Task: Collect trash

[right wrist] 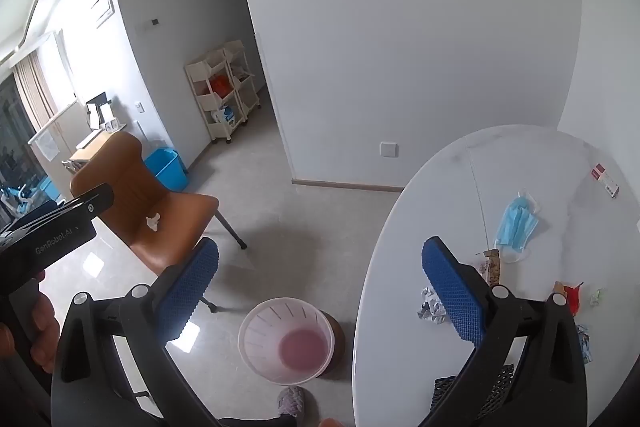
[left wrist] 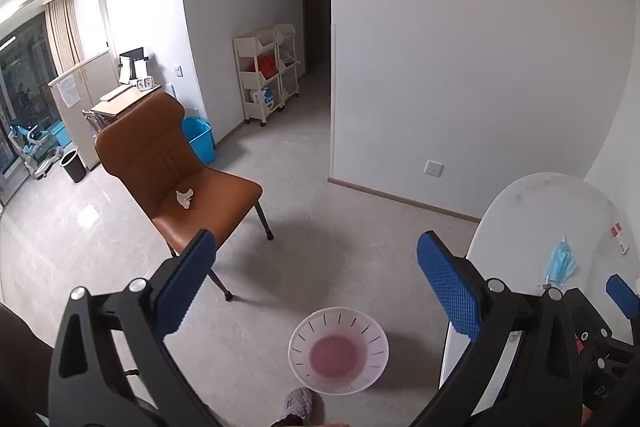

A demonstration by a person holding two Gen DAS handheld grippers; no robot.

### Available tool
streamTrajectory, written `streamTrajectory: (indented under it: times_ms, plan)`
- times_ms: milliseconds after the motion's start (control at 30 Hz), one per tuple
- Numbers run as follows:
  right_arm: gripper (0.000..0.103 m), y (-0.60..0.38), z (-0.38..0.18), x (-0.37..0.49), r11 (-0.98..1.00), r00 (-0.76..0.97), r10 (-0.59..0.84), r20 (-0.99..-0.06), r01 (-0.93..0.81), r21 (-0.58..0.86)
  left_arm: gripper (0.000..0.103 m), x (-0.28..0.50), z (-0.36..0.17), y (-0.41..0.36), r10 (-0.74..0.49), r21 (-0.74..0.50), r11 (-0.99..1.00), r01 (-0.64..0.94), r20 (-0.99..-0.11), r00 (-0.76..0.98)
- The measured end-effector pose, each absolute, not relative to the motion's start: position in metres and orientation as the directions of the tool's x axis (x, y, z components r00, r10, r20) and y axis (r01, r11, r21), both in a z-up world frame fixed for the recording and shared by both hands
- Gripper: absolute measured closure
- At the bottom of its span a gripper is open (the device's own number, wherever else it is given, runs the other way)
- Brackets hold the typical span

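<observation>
A white slotted trash bin (left wrist: 338,350) with a pink bottom stands empty on the floor beside the round white table (right wrist: 424,219); it also shows in the right wrist view (right wrist: 286,341). On the table lie a blue face mask (right wrist: 516,225), a snack wrapper (right wrist: 493,267), crumpled foil (right wrist: 431,306), a red scrap (right wrist: 573,294) and a small box (right wrist: 606,179). A crumpled tissue (left wrist: 185,197) lies on the brown chair (left wrist: 172,163). My left gripper (left wrist: 316,287) is open and empty above the floor. My right gripper (right wrist: 320,287) is open and empty above the bin and the table edge.
A blue bucket (left wrist: 199,139) and a black bin (left wrist: 73,166) stand behind the chair. A white shelf cart (left wrist: 267,71) stands by the hallway. The person's slipper (left wrist: 301,403) is just before the trash bin. A black mesh piece (right wrist: 496,381) lies at the table's near edge.
</observation>
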State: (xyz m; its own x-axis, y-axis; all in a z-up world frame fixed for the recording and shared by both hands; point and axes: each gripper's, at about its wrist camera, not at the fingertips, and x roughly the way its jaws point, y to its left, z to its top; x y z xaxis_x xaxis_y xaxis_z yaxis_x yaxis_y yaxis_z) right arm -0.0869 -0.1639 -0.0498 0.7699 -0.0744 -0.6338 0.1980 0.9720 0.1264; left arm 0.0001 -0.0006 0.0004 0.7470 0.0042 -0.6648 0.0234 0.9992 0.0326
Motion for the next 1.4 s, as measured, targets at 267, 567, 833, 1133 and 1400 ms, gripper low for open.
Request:
streamTrajectory:
  times_ms: [267, 567, 833, 1133, 1400]
  plan:
    - [0.002, -0.160, -0.049, -0.090, 0.973, 0.769, -0.072, -0.635, 0.193, 0.123, 0.007, -0.002, 0.002, -0.002, 0.005, 0.028, 0.999, 0.018, -0.658, 0.753]
    - [0.002, -0.158, -0.047, -0.091, 0.972, 0.769, -0.072, -0.635, 0.196, 0.126, 0.007, -0.002, -0.004, 0.002, -0.001, 0.023, 0.999, 0.022, -0.662, 0.749]
    - [0.002, -0.158, -0.050, -0.092, 0.972, 0.768, -0.072, -0.636, 0.197, 0.126, 0.007, -0.007, -0.008, 0.006, -0.002, 0.018, 1.000, 0.018, -0.664, 0.748]
    - [0.002, -0.159, -0.052, -0.088, 0.972, 0.765, -0.072, -0.639, 0.197, 0.125, 0.007, -0.008, -0.013, 0.007, -0.008, 0.007, 1.000, 0.017, -0.671, 0.742]
    - [0.002, -0.157, -0.057, -0.096, 0.972, 0.764, -0.074, -0.641, 0.200, 0.126, 0.007, -0.009, -0.016, 0.007, -0.015, 0.005, 1.000, 0.024, -0.673, 0.739]
